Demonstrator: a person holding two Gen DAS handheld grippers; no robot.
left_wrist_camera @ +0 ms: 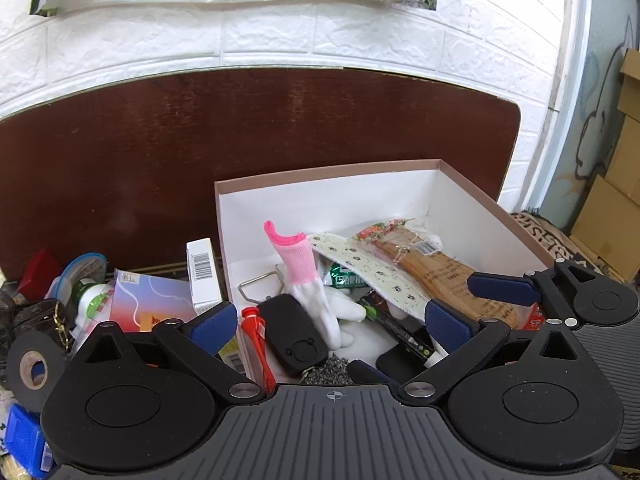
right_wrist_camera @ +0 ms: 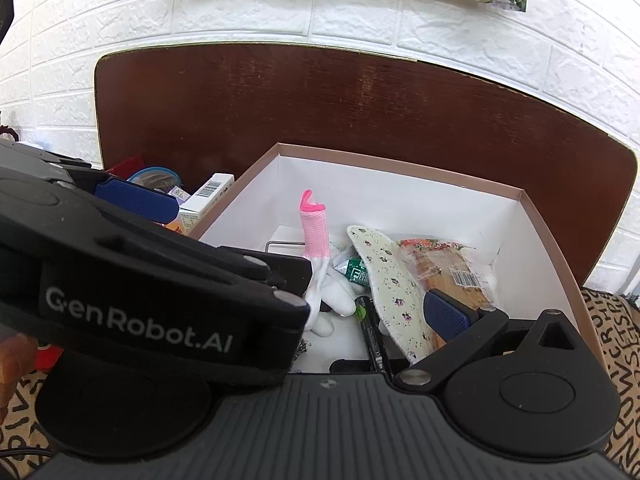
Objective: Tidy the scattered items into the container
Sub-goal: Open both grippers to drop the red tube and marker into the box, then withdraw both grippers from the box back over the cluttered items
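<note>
On the dark brown table [left_wrist_camera: 168, 152], in the left wrist view, a pink-rimmed cardboard box [left_wrist_camera: 320, 184] with white inner walls stands against a white brick-pattern wall. The left gripper [left_wrist_camera: 332, 326] hangs over the near left corner of the box with its jaws spread wide and nothing between its blue pads [left_wrist_camera: 214, 326]. Inside the box lie a white glove with a pink cuff [left_wrist_camera: 298, 264], the cuff pointing up, a black key fob [left_wrist_camera: 294, 338], a floral insole [left_wrist_camera: 372, 272], a brown packaged snack [left_wrist_camera: 436, 268] and a black marker [left_wrist_camera: 394, 330]. A metal wire loop [left_wrist_camera: 260, 286] lies behind the glove. Outside the box, to its left, items are scattered: a white carton with a barcode [left_wrist_camera: 205, 272] leaning just beside the box wall, a roll of black tape [left_wrist_camera: 34, 364], a white bottle [left_wrist_camera: 96, 300] and a blue packet [left_wrist_camera: 26, 444]. The right gripper [left_wrist_camera: 500, 290] shows at the right edge above the snack, its pad clear of it.

In the right wrist view, the right gripper [right_wrist_camera: 444, 316] also stands released; only its right pad shows, above the insole [right_wrist_camera: 390, 280] and snack [right_wrist_camera: 448, 268], and the left side is hidden behind the left gripper's body [right_wrist_camera: 152, 280], which crosses the lower left. The glove [right_wrist_camera: 316, 236] stands near the middle of the box [right_wrist_camera: 400, 168], the marker [right_wrist_camera: 370, 332] in front of it. The barcode carton [right_wrist_camera: 210, 196] stays outside the left wall.
</note>
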